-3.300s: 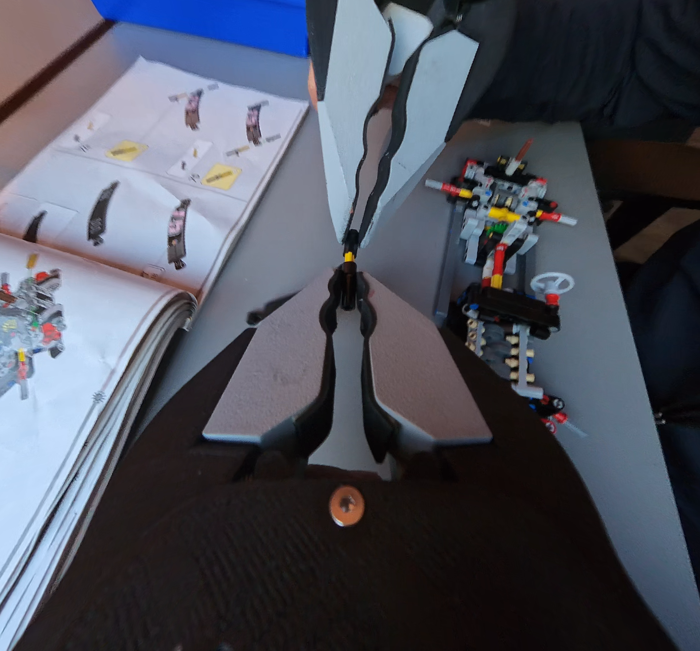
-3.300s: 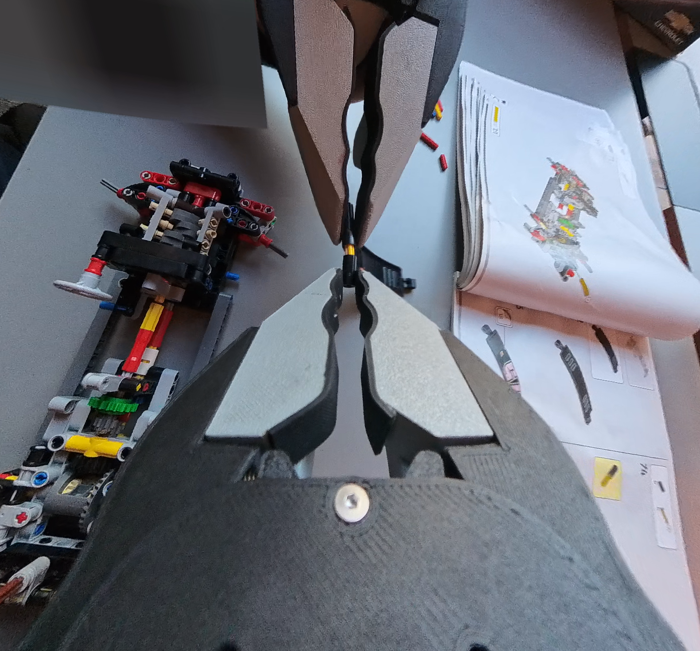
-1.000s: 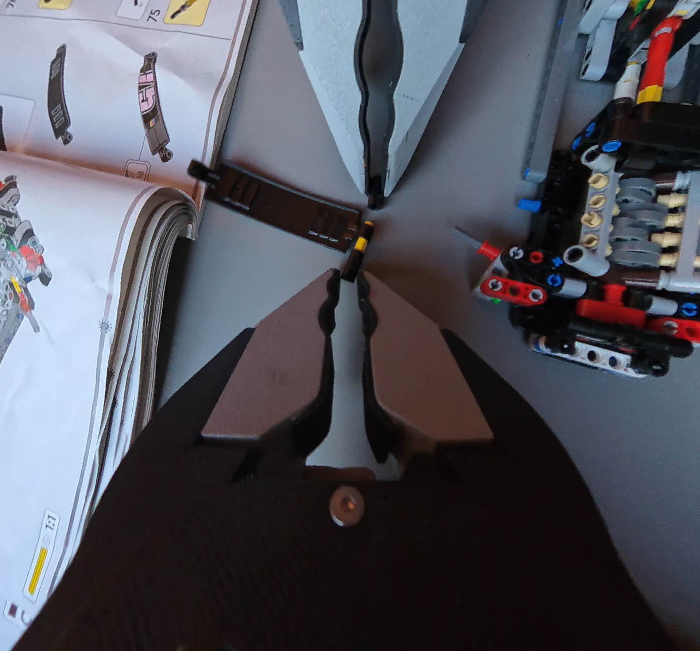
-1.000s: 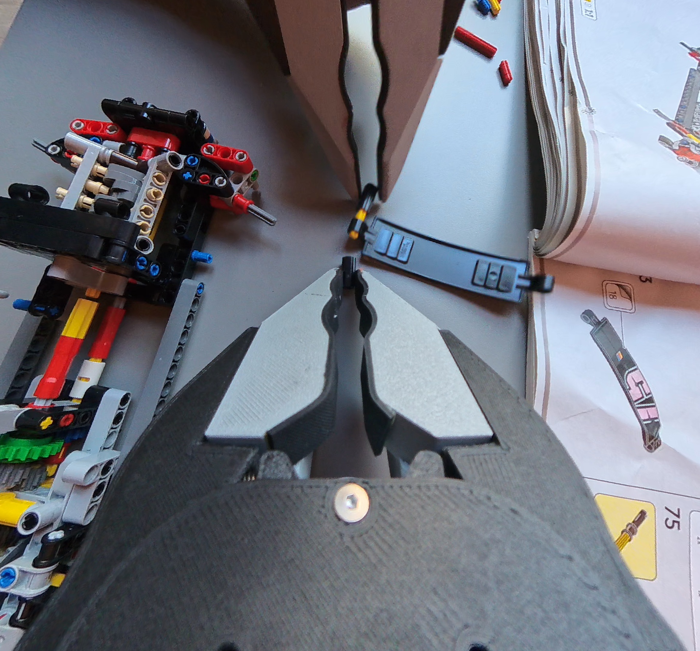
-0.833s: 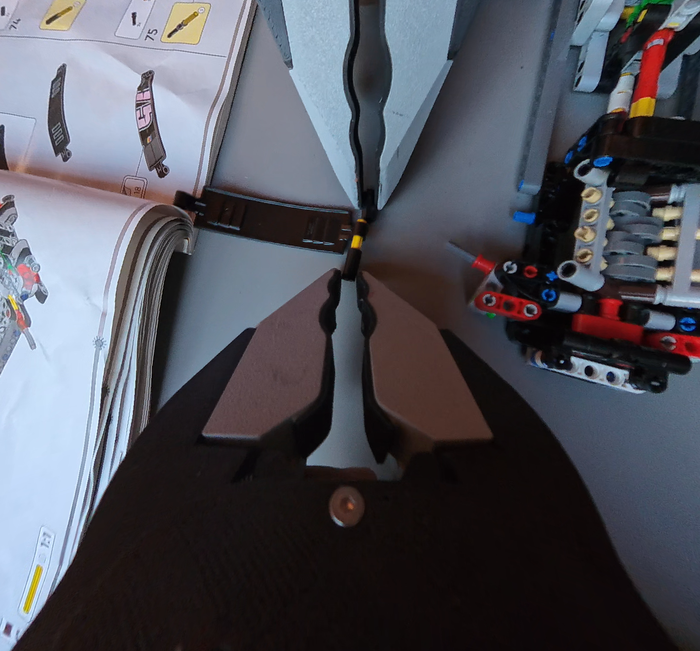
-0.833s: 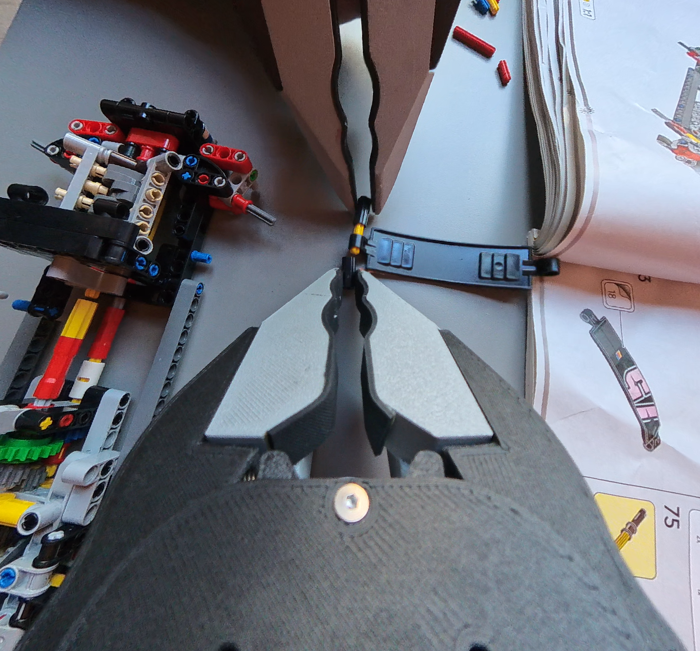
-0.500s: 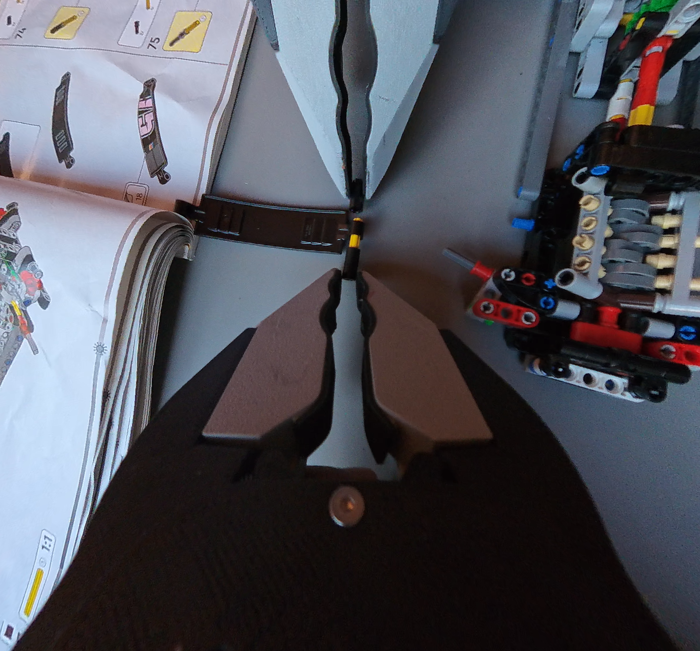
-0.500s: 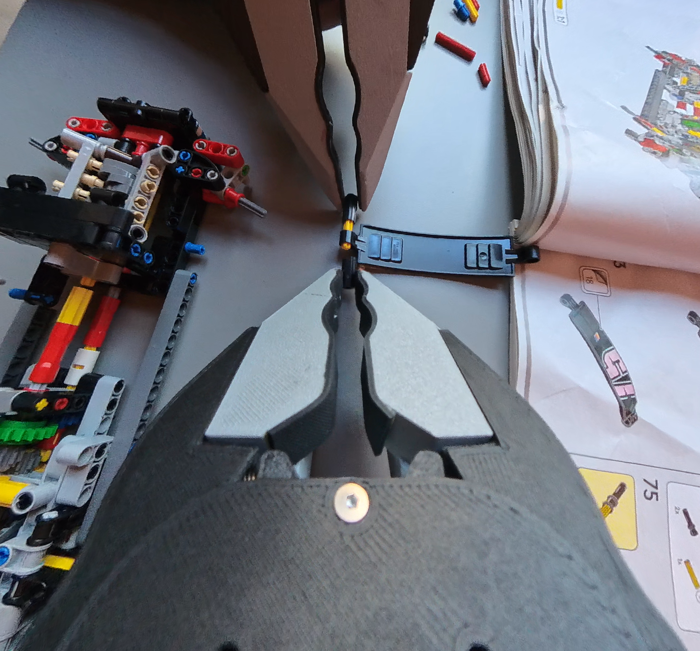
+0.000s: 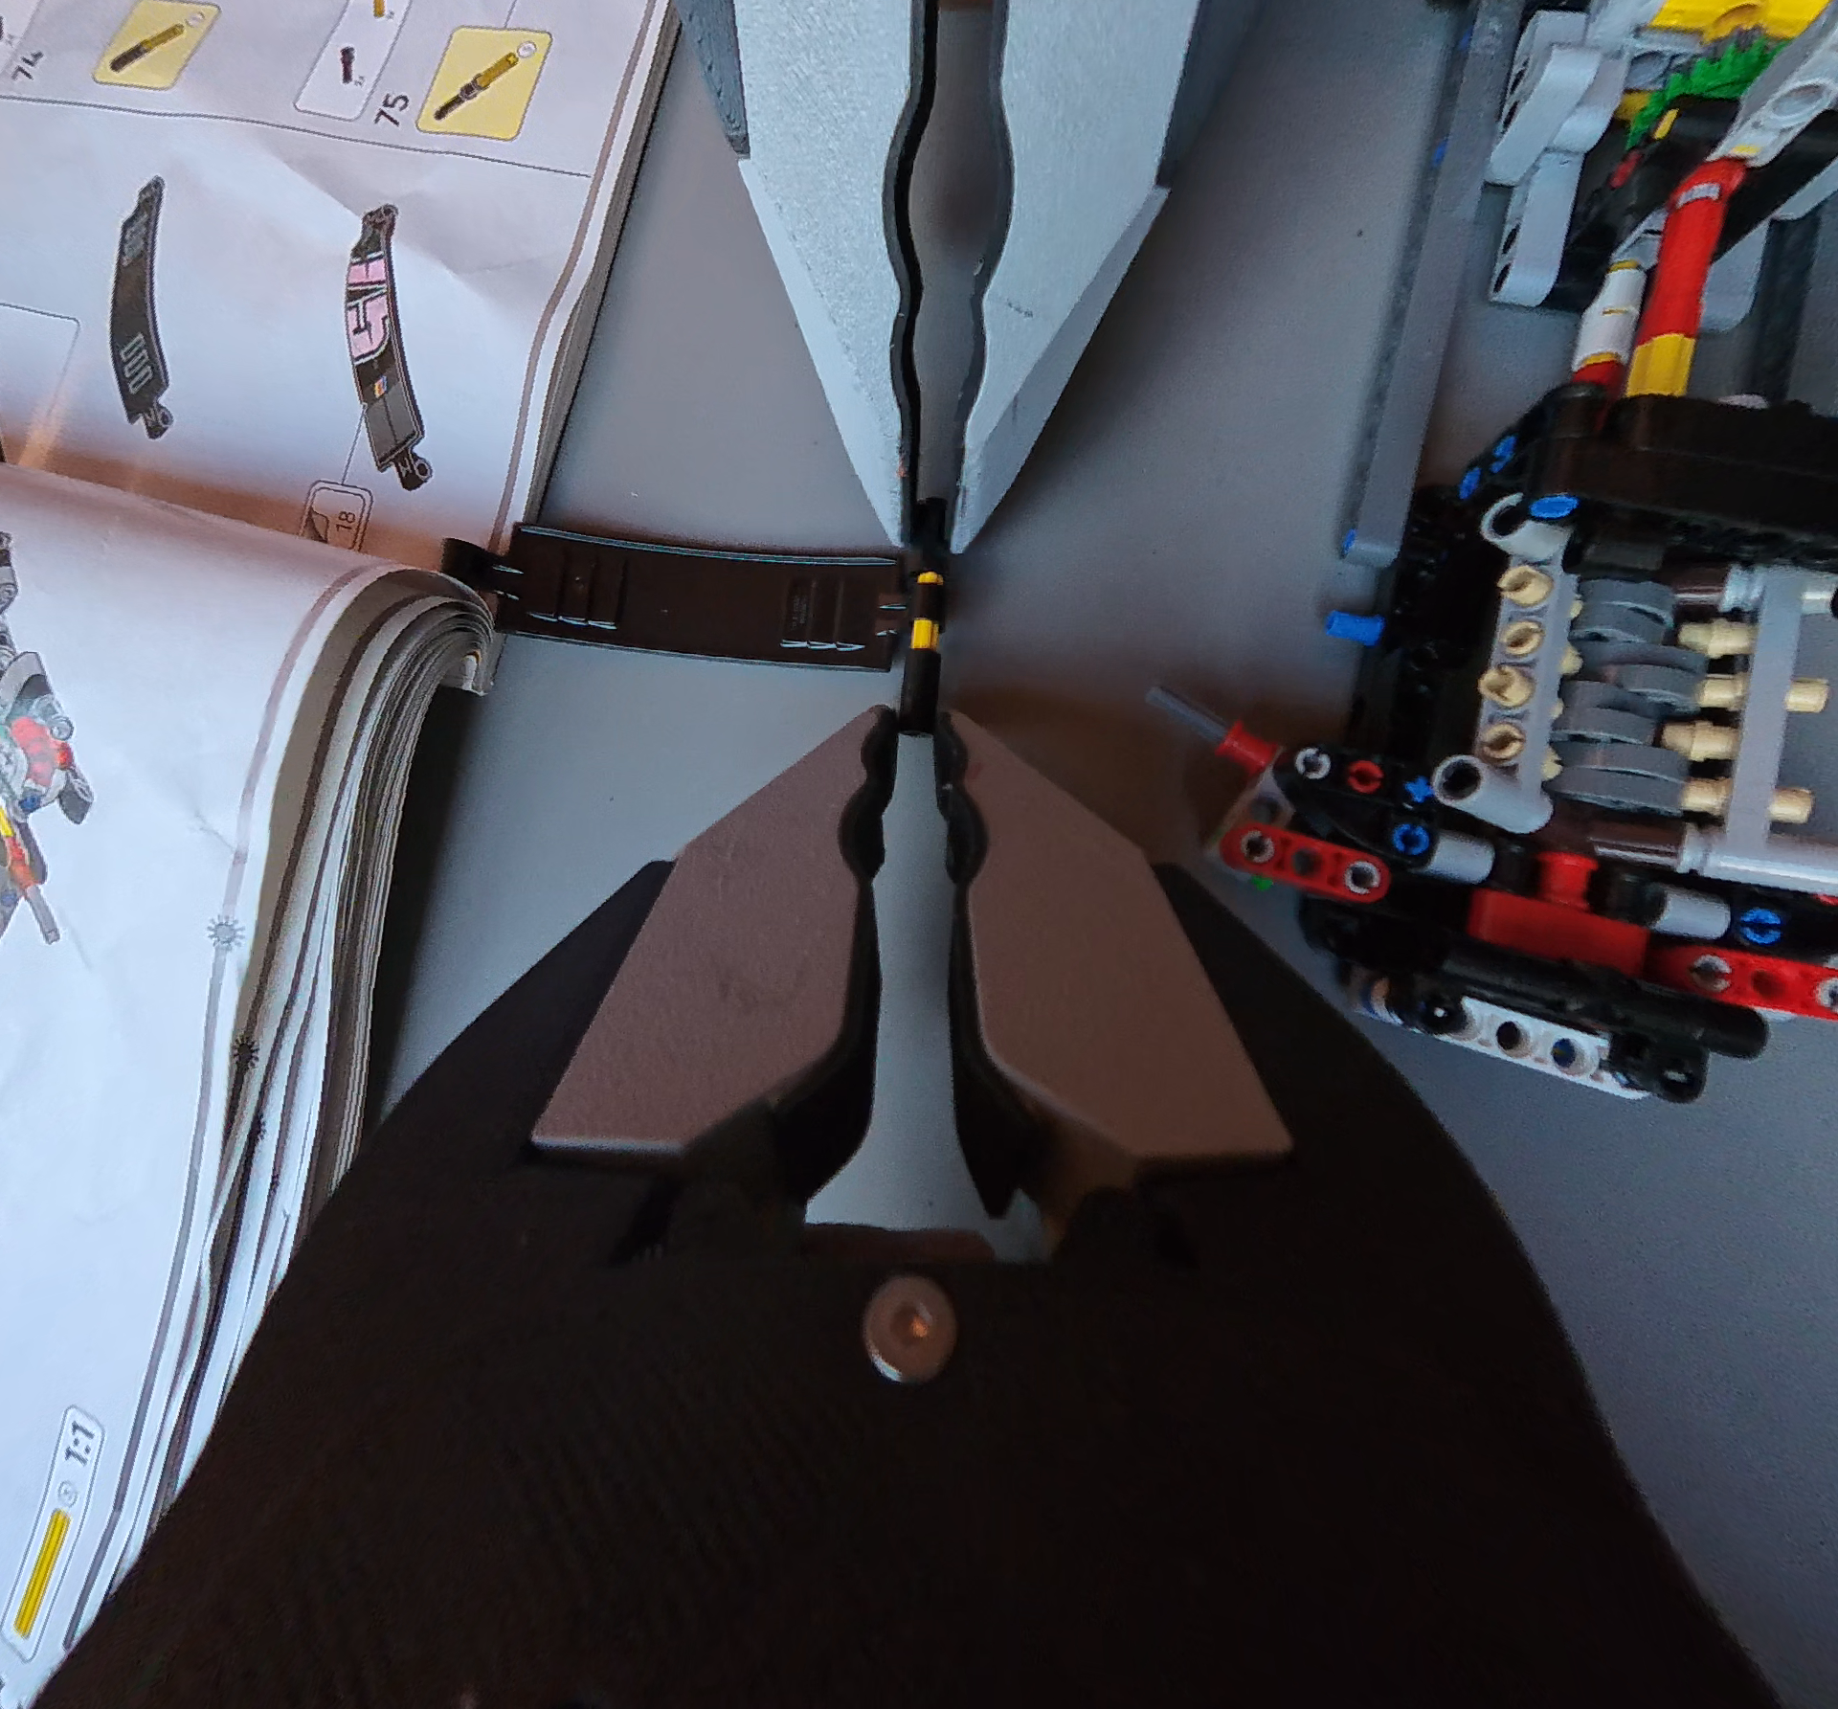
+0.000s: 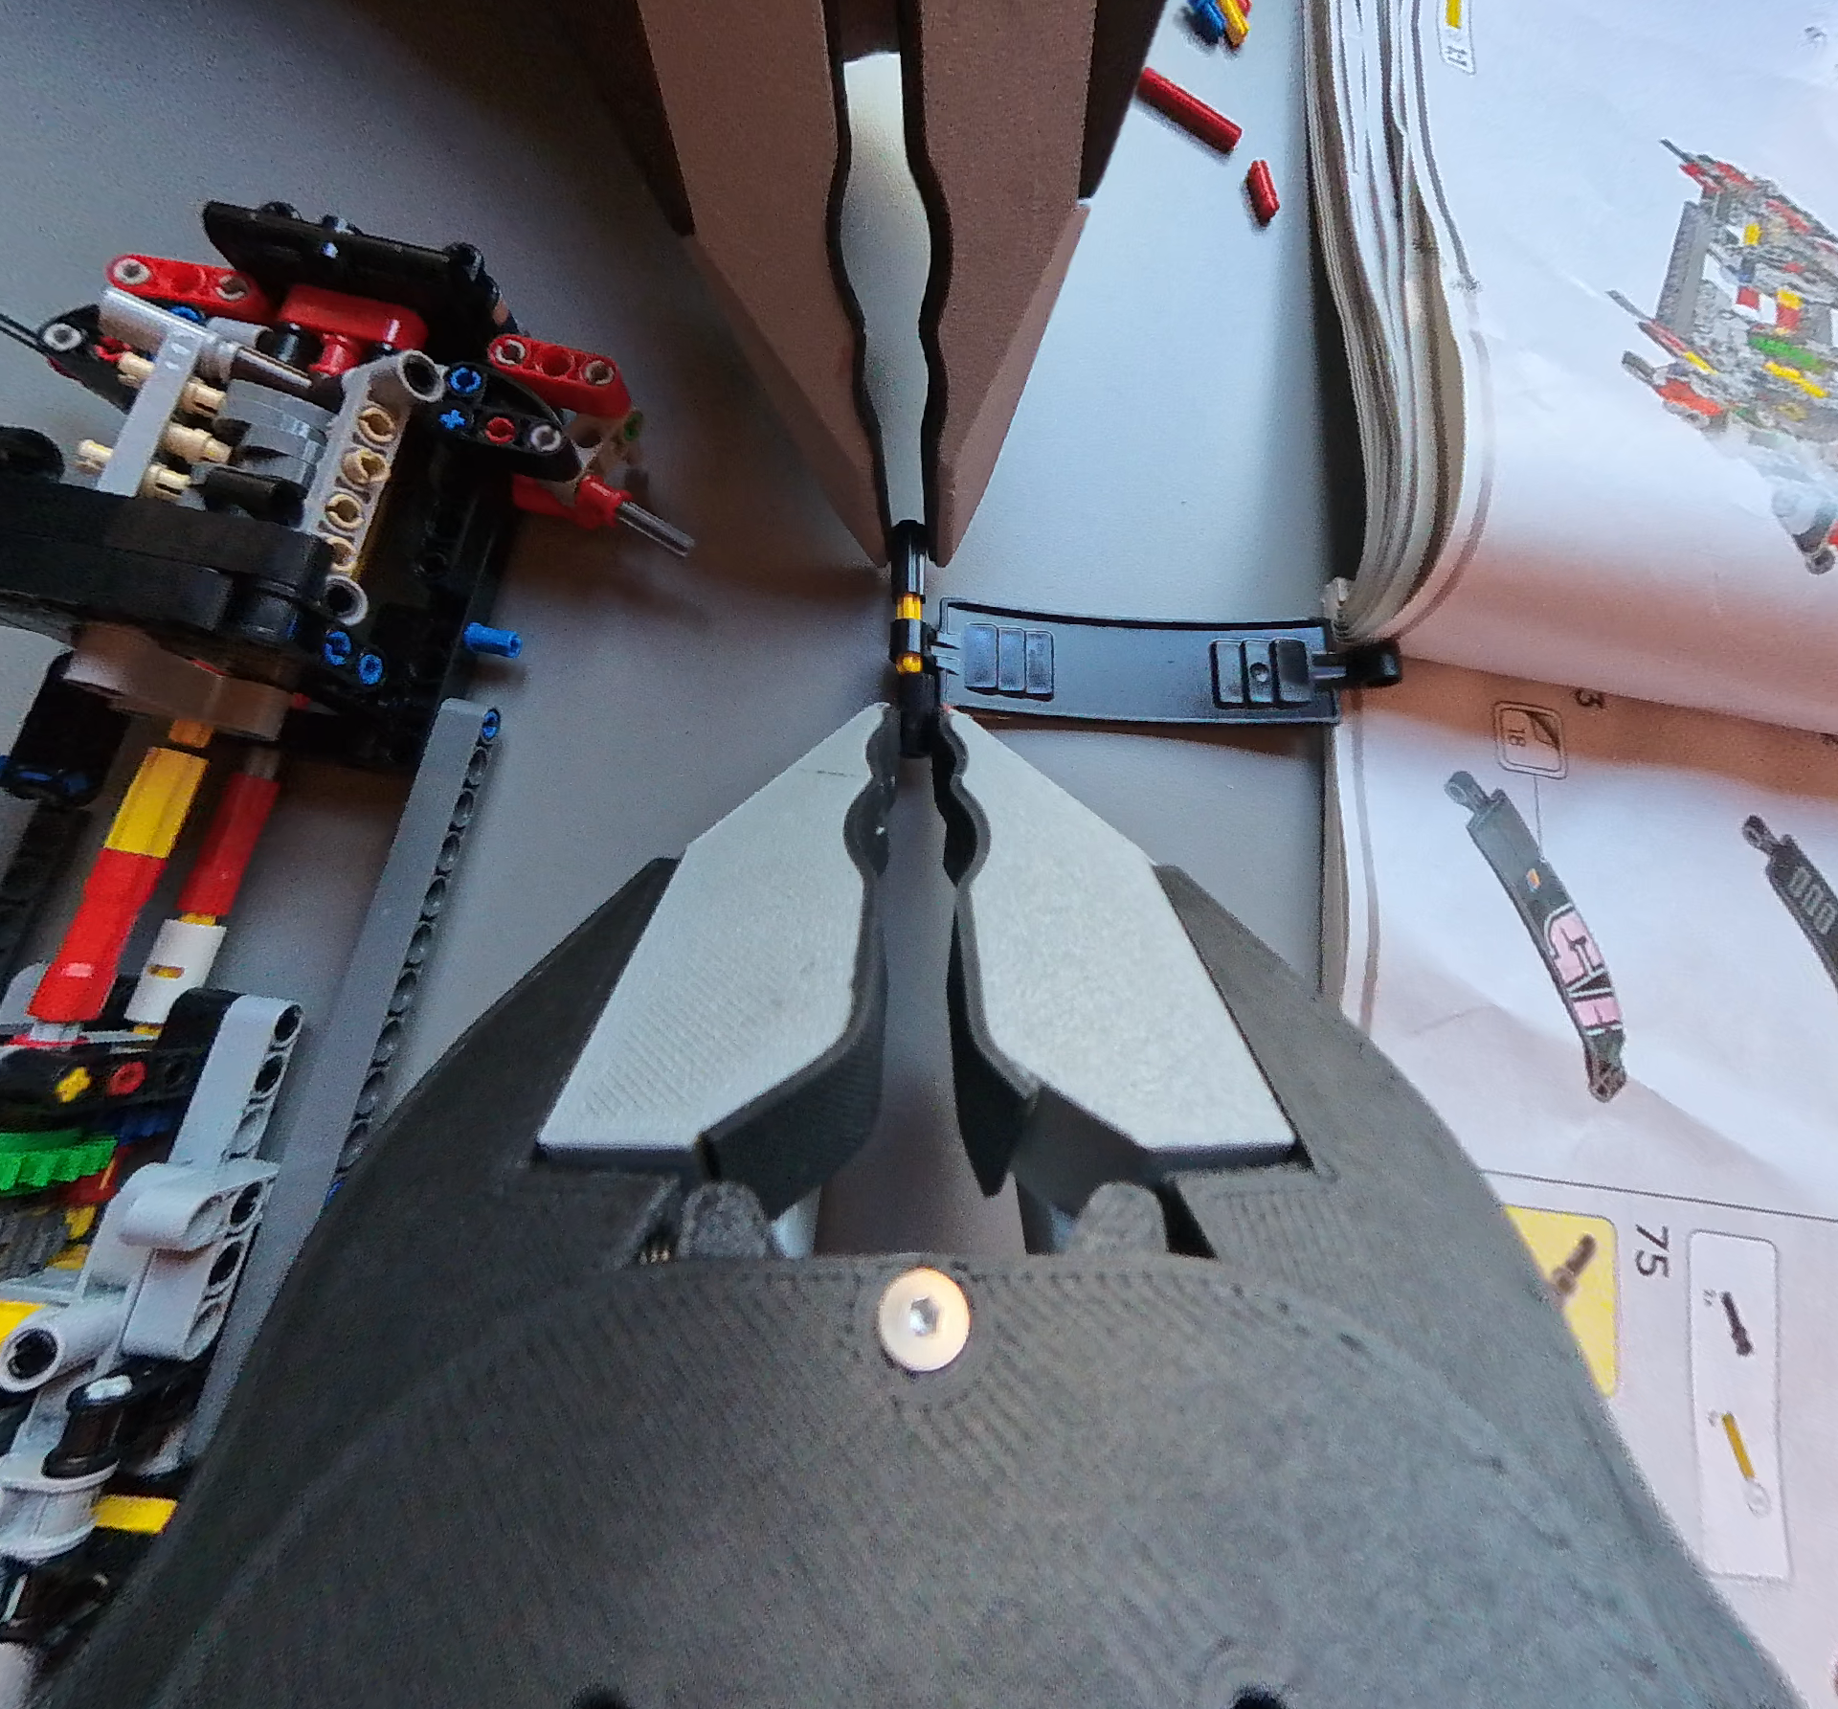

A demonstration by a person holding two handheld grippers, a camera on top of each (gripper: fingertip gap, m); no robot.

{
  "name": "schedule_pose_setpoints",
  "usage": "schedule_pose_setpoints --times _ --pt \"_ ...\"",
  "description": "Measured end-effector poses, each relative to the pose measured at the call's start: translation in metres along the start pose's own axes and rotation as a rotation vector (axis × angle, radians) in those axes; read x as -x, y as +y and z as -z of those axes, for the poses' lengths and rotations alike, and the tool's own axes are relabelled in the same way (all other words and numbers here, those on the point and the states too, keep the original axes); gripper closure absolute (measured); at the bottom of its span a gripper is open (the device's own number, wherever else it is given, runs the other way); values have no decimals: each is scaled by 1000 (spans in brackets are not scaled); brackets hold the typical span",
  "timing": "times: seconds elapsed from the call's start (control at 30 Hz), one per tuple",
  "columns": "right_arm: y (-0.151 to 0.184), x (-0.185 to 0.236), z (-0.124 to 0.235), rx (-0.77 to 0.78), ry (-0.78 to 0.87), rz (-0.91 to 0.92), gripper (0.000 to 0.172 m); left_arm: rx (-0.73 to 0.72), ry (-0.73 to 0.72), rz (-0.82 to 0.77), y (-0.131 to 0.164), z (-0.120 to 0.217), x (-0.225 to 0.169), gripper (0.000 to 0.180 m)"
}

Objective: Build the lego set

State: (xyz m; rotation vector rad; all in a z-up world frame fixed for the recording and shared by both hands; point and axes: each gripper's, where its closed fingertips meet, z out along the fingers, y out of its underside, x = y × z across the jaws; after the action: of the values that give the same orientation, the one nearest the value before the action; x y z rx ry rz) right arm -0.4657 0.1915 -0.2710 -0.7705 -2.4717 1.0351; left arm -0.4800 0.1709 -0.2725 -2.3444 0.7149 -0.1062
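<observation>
A thin black pin (image 9: 920, 637) with yellow bands is pinched at its two ends by the left tongs (image 9: 916, 734) and right tongs (image 10: 916, 734), tip to tip, just above the grey table (image 9: 1144, 468). It passes through the end of a curved, ribbed black panel (image 10: 1134, 671) beside the open booklet (image 10: 1591, 368). A studded plastic model (image 9: 1611, 716) lies nearby.
</observation>
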Motion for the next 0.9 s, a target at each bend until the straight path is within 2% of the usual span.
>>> schedule_pose_setpoints --times 0.2,0.63,0.9 --pt "2 1 -1 66 63 77 168 14 -16 3 -2 1 0 176" --pt "-1 2 4 50 49 65 168 22 -30 -6 -4 -1 -1 176" --pt "7 4 3 153 97 103 168 32 -67 -44 -11 -2 -5 176"
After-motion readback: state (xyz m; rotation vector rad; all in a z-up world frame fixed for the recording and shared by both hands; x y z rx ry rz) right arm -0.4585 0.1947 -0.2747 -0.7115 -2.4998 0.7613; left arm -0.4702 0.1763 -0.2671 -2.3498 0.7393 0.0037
